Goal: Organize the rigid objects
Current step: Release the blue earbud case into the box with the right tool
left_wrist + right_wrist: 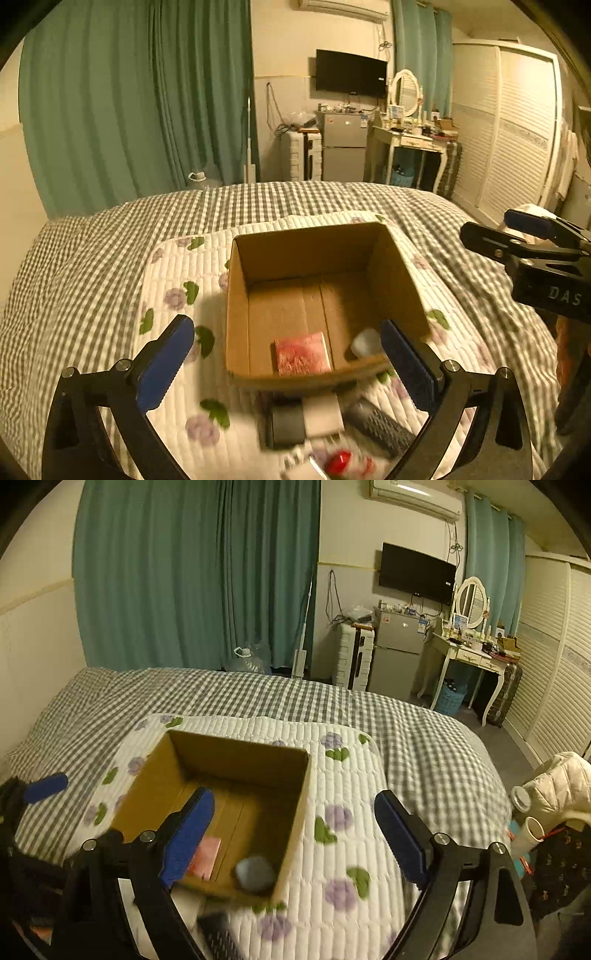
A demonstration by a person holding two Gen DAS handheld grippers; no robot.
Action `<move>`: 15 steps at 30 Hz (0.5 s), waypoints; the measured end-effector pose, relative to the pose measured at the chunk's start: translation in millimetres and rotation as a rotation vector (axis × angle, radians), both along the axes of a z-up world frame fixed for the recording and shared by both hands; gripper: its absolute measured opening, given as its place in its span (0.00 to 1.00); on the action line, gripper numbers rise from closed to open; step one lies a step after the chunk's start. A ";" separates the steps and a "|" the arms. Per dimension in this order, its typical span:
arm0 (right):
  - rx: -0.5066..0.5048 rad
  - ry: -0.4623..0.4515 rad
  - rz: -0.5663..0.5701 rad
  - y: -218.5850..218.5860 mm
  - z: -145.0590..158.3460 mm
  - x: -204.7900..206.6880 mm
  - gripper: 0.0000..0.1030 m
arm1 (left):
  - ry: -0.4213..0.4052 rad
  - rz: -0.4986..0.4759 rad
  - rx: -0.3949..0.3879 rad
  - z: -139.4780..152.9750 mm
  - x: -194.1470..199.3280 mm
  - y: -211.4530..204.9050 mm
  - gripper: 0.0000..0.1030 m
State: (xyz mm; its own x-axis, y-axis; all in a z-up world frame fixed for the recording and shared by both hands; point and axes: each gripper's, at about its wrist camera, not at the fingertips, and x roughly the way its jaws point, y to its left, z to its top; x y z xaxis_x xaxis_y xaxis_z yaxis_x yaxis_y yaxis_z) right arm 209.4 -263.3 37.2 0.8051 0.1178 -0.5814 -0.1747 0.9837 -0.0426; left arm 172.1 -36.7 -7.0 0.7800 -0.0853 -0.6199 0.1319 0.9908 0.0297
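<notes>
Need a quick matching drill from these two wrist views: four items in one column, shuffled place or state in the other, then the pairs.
Items:
1. pink booklet
2. dark remote
3. left hand-held gripper
4. cardboard box

Places or states:
A. open-topped, resting on the floral mat
B. jaws apart, holding nothing
C. lying flat on the box floor
D. on the mat outside the box, by its near wall

Pairs: 1-C, 2-D, 3-B, 4-A
</notes>
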 end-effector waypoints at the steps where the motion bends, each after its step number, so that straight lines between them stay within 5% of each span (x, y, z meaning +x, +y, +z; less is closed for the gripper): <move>1: -0.005 -0.008 -0.008 -3.1 4.5 -15.5 0.90 | -0.007 -0.002 0.000 4.1 -10.2 1.6 1.00; 9: -0.011 0.036 -0.019 -8.8 -5.1 -99.8 0.92 | 0.018 0.020 -0.023 0.0 -74.0 17.0 1.00; 15: -0.065 0.198 0.005 5.3 -72.6 -131.3 0.92 | 0.091 0.072 -0.028 -44.0 -98.2 27.3 1.00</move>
State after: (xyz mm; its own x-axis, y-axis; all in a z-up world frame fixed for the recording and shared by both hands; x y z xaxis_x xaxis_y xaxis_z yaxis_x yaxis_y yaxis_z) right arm 78.1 -258.0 -35.4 0.6735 0.0789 -0.7349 -0.1910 0.9791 -0.0699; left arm 73.9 -9.5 -51.1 0.7257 -0.0490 -0.6863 0.0609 0.9981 -0.0069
